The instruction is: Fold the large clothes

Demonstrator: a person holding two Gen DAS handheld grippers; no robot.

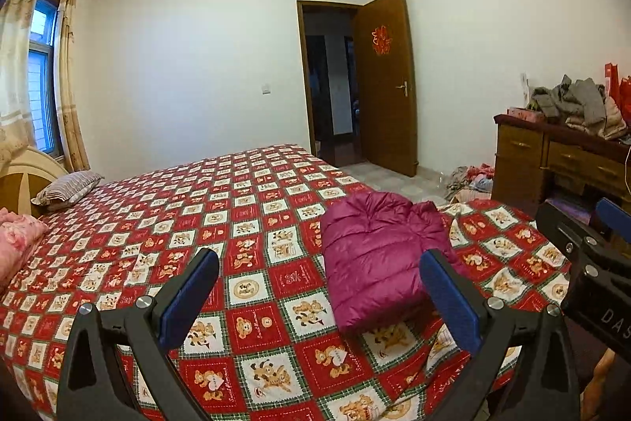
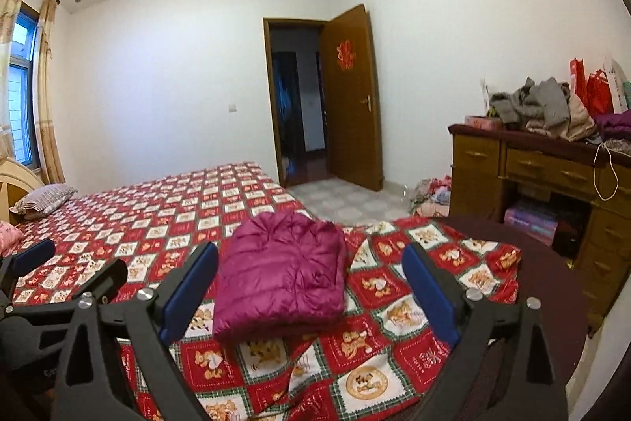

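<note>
A magenta puffer jacket (image 1: 378,255) lies folded into a compact rectangle on the red patterned bedspread (image 1: 197,223) near the bed's foot corner; it also shows in the right wrist view (image 2: 282,271). My left gripper (image 1: 319,275) is open and empty, held above the bed just short of the jacket, its right finger overlapping the jacket's edge in view. My right gripper (image 2: 311,271) is open and empty, with the jacket lying between and beyond its fingers. The right gripper's body shows at the right edge of the left wrist view.
A wooden desk (image 2: 524,160) piled with grey clothes (image 2: 540,105) and red bags stands to the right. More clothes lie on the floor (image 2: 430,196) by it. An open door (image 2: 351,97) is behind. Pillows (image 1: 67,188) lie at the bed's head.
</note>
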